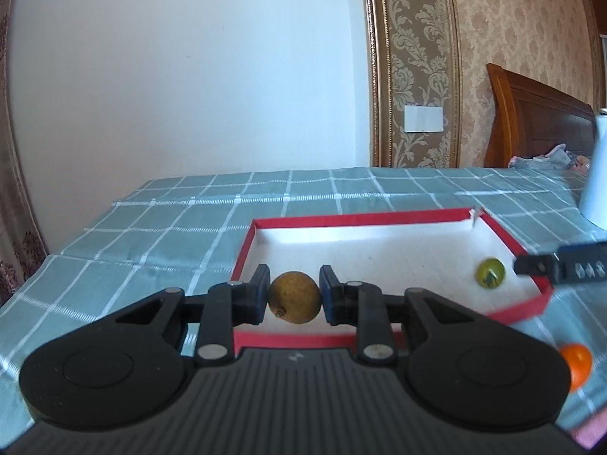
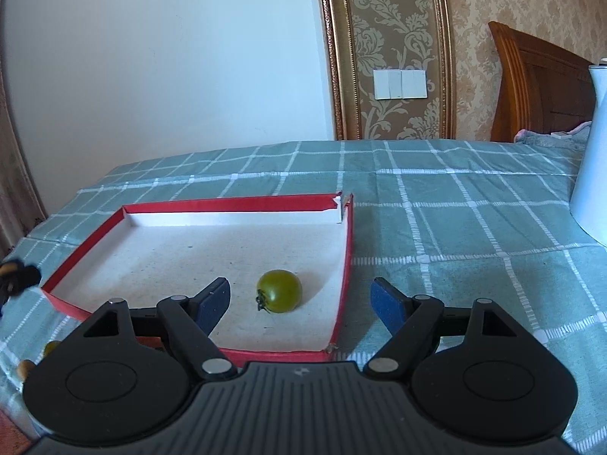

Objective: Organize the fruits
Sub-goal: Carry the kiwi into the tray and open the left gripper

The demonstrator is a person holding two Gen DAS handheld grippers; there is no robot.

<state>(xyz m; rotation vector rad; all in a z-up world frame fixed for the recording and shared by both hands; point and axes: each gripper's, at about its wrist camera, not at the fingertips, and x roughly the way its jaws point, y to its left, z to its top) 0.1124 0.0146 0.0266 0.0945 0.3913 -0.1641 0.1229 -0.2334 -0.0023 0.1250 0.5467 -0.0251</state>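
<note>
Green checked cloth (image 1: 151, 235) covers a table set against a plain white wall, with patterned gold wallpaper (image 1: 413, 64) and a wooden headboard (image 1: 538, 121) further right.

On the cloth lies a shallow red-edged tray (image 1: 417, 217) with a white floor.

From the left wrist view, the left gripper (image 1: 294, 292) is clamped on a small round brown fruit (image 1: 294, 291). Its blue pads (image 1: 261, 292) press the fruit from both sides, and it is held over the near part of the tray. A green tomato (image 1: 490, 273) rests on the tray floor near the right wall. Just past it, the tip of the right gripper (image 1: 531, 265) reaches in from the right edge. Only this view shows an orange fruit (image 1: 576, 364) on the cloth outside the tray, low at the right.

From the right wrist view, the right gripper (image 2: 301, 303) has its jaws spread wide and holds nothing. The green tomato (image 2: 279, 290) sits on the tray (image 2: 235, 203) floor, between the fingertips and slightly ahead of them, stem turned to the left. One blue pad (image 2: 218, 303) is over the tray and the other hangs outside its right wall. A blurred dark shape at the far left edge is the left gripper (image 2: 15, 278). Two small things lie on the cloth low at the left, too cut off to identify. A white jug (image 2: 592, 151) stands at the right edge, seen more fully here than in the other view.
</note>
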